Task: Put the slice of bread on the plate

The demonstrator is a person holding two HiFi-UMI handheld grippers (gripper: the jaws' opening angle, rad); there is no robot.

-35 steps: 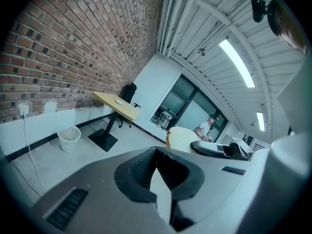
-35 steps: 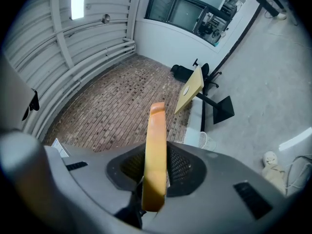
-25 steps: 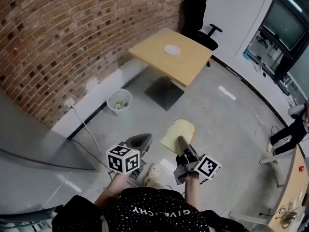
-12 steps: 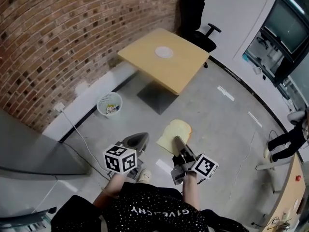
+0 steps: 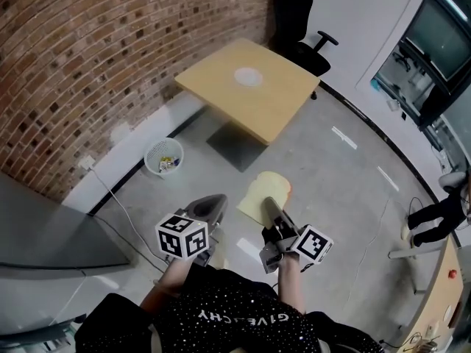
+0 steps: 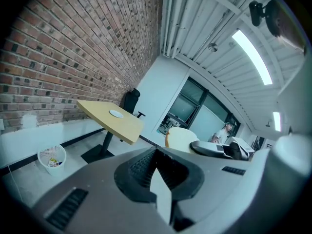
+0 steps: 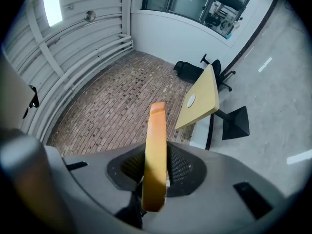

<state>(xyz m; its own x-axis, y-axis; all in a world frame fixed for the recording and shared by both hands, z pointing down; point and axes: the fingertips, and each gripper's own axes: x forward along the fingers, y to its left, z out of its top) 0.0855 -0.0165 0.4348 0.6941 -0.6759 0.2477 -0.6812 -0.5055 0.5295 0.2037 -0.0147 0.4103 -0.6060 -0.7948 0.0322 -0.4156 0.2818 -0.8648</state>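
The left gripper (image 5: 212, 203), at seven o'clock of the bread, has its jaws together on nothing. The slice of bread (image 5: 257, 192) is held out over the floor, its near edge pinched in the right gripper (image 5: 271, 204), whose jaws are clamped narrowly on it. Light, soft and easily crushed or torn, the slice likely wants a gentle edge grip. The plate (image 5: 249, 76) sits at twelve o'clock on the wooden table (image 5: 283, 105).

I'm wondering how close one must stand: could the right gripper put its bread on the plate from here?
Probably not yet. The right gripper holds the bread slice well short of the table, where the plate lies. Only open floor lies between, so walking closer should do.
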